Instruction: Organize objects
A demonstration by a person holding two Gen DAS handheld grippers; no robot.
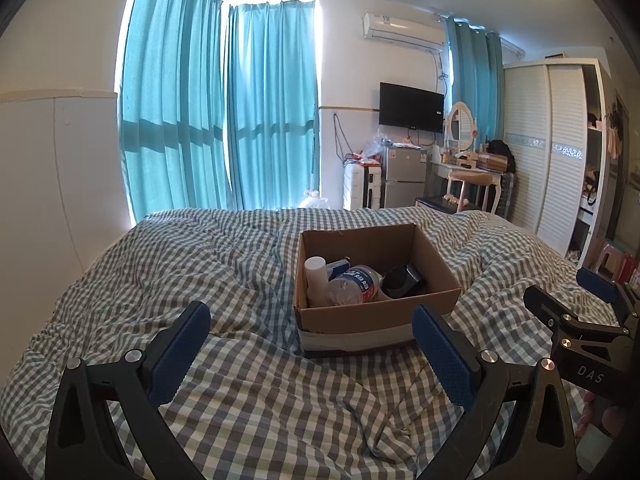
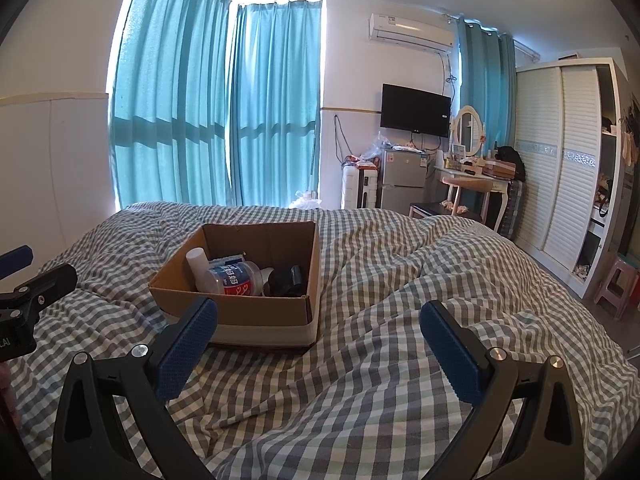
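An open cardboard box [image 1: 372,322] sits on a bed with a grey checked quilt [image 1: 240,272]. Inside lie a clear plastic water bottle with a red and blue label [image 1: 356,284], a white tube [image 1: 316,276], a blue-white packet [image 1: 338,268] and a black object [image 1: 402,280]. My left gripper [image 1: 312,332] is open and empty, just short of the box's near wall. My right gripper [image 2: 320,328] is open and empty, to the right of the box [image 2: 260,322]. The bottle [image 2: 236,280] and the black object [image 2: 286,280] show there too. Each gripper shows at the other view's edge.
Beyond the bed are teal curtains [image 1: 220,112], a small fridge [image 1: 404,176], a wall TV [image 1: 412,108], a dressing table with a mirror and chair [image 1: 468,160] and a white wardrobe [image 1: 548,148]. A pink stool [image 2: 618,284] stands by the wardrobe.
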